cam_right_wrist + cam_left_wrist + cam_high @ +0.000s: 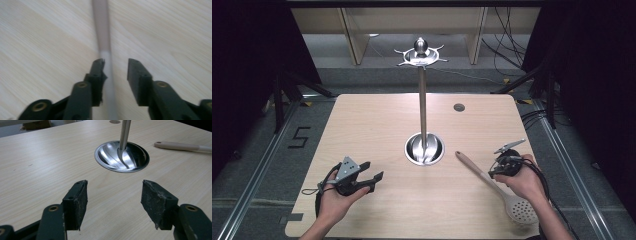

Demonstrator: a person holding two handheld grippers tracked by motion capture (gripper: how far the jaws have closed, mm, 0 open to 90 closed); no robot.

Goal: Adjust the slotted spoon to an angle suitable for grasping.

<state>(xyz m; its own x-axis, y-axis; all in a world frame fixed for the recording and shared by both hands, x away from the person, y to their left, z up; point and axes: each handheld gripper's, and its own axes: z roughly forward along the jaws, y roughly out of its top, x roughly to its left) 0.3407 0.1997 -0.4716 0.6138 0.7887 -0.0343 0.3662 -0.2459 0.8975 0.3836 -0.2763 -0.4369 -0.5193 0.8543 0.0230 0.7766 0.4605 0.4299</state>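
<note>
A skimmer spoon (478, 173) with a pale wooden handle and a white perforated head (521, 209) lies flat on the table's right front. My right gripper (494, 173) points down over the handle. In the right gripper view the handle (101, 30) runs between the jaws of that gripper (115, 65), close against the left pad, with a gap to the right pad; the gripper is open. My left gripper (373, 170) rests near the front left, open with nothing between its pads (113, 195). It faces the stand's base (122, 156), with the handle's tip (180, 145) beyond.
A steel stand rises from a round dished base (424, 149) at the table's middle; its pole (422, 100) ends in a hooked top (421, 52). A small round grommet (459, 107) sits at the back right of the wooden table (377, 120). Cables lie on the floor.
</note>
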